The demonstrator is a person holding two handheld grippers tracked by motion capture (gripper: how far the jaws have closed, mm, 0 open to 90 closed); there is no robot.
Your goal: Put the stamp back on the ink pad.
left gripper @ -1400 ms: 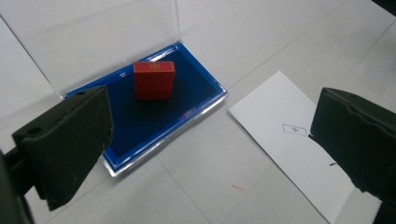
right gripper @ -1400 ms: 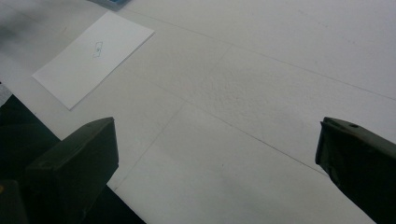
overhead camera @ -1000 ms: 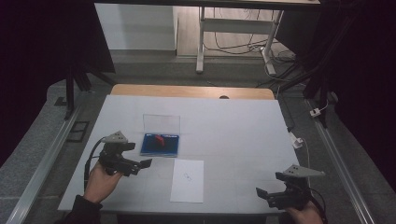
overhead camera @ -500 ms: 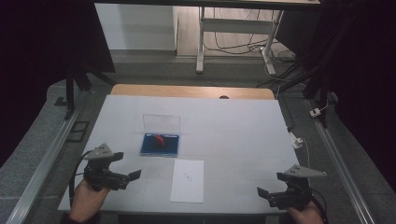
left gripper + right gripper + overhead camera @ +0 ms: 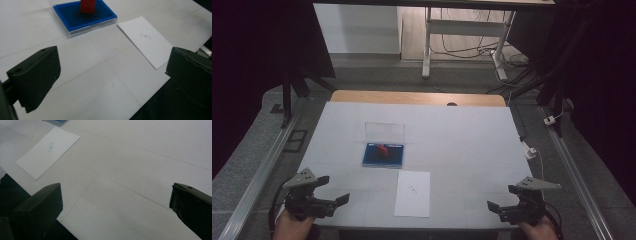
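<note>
A blue tray (image 5: 383, 156) with a clear lid standing open behind it lies left of the table's middle, and a small red block (image 5: 383, 149) rests inside it. The same tray (image 5: 85, 17) and red block (image 5: 87, 5) appear at the top of the left gripper view. A white sheet of paper (image 5: 413, 193) with a small printed mark lies in front of the tray, also seen as the sheet (image 5: 147, 40) and the sheet (image 5: 47, 151). My left gripper (image 5: 341, 201) is open at the front left corner, holding nothing. My right gripper (image 5: 493, 207) is open at the front right, holding nothing.
The white table top (image 5: 462, 145) has a wooden strip along its far edge. Metal rails (image 5: 257, 170) run down both sides. A white plug and cable (image 5: 529, 150) lie off the right edge. A table frame and cables stand beyond on the floor.
My left gripper has drawn back from beside the tray to the front left corner of the table. The right gripper has barely moved.
</note>
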